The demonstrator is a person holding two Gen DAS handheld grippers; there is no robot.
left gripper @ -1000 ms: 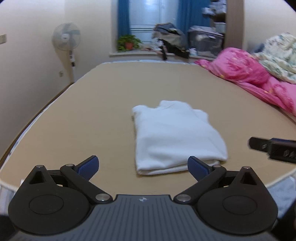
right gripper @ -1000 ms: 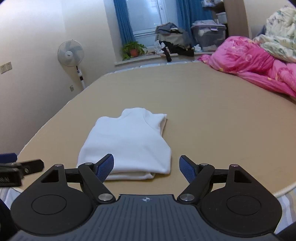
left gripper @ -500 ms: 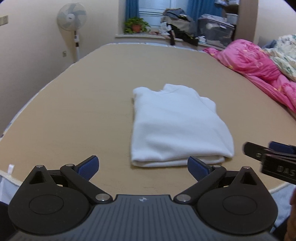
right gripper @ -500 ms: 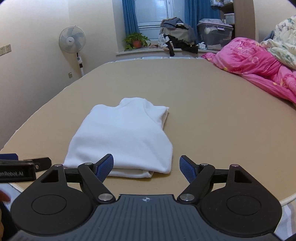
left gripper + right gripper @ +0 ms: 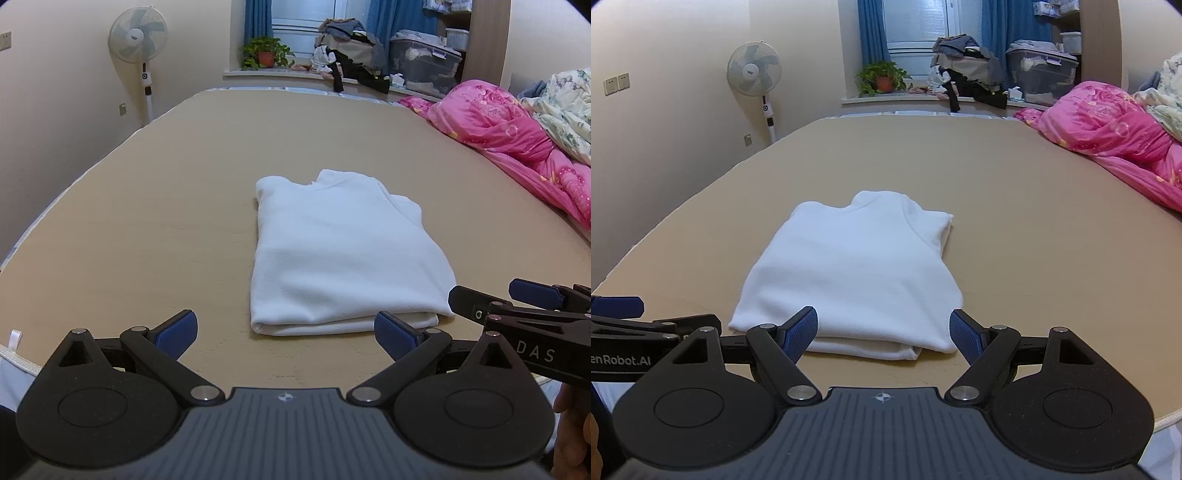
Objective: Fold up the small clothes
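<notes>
Currently the white garment [image 5: 343, 254] is lying folded into a compact rectangle on the tan bed surface [image 5: 147, 221], near its front edge, with the collar end pointing away toward the window and the stacked fold layers showing along the near edge. The left gripper [image 5: 284, 334] is hovering just short of that near edge; its jaws are standing wide apart, blue pads [image 5: 175, 332] clear of the fabric, nothing gripped. The right gripper [image 5: 884, 334] is sitting likewise in front of the garment's near edge, jaws spread wide, pads [image 5: 801, 332] overlapping the cloth in the view but not pinching it; whether they are touching it I cannot tell. Each gripper is showing at the edge of the other's view, close beside its partner. Farther out, a pink quilt [image 5: 517, 147] is lying bunched along the right side of the bed, with a pale floral blanket [image 5: 565, 107] behind it. A standing fan [image 5: 138, 37] is standing by the left wall, and a potted plant [image 5: 266, 51], a heap of clothes [image 5: 351, 44] and a clear storage box [image 5: 424, 62] are lining the windowsill.
</notes>
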